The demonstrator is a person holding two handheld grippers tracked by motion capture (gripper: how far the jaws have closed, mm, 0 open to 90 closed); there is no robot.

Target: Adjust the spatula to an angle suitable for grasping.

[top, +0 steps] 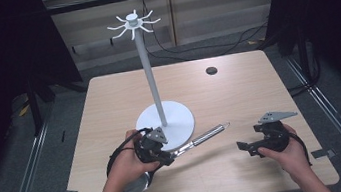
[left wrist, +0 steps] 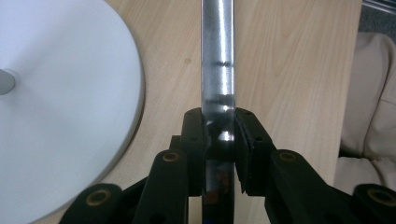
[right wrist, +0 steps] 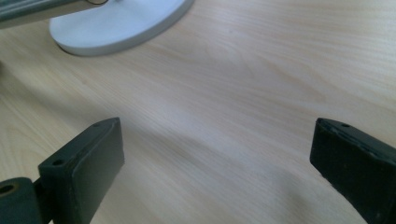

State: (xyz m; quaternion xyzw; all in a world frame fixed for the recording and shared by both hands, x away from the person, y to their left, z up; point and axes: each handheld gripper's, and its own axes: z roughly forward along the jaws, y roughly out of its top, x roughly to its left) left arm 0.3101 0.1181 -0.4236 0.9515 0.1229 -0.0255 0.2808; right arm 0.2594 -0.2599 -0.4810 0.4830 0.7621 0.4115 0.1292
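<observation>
Two grippers work over a pale wooden table (top: 238,91) in the high view. The left gripper (top: 173,156) sits near the front edge, just in front of the white stand's round base (top: 176,113), and pinches a metal ladle: its shiny handle (top: 209,134) runs out to the right, ending in open tabletop, while its bowl (top: 138,185) shows behind the left hand (top: 125,165) toward the front edge. The right gripper (top: 244,147) rests in the right hand (top: 292,152), near the front right of the table, its jaws pointing left and well apart from the handle tip. A white pole (top: 150,73) rises from the base to a crown of hooks (top: 133,24). A small dark disc (top: 211,70) lies far back. Most of the tabletop behind and to the right of the stand is bare wood.

From the left gripper view, both black pads press on the steel handle (left wrist: 217,60), which runs straight away from the jaws. The base's curved rim (left wrist: 133,116) lies close on one side; on the other, the table's edge is near, with pale cloth (left wrist: 369,93) beyond it.

From the right gripper view, the jaws stand spread wide with nothing between them but bare wood (right wrist: 233,93). The base (right wrist: 121,25) sits at the far corner, with the handle (right wrist: 42,11) above it.
</observation>
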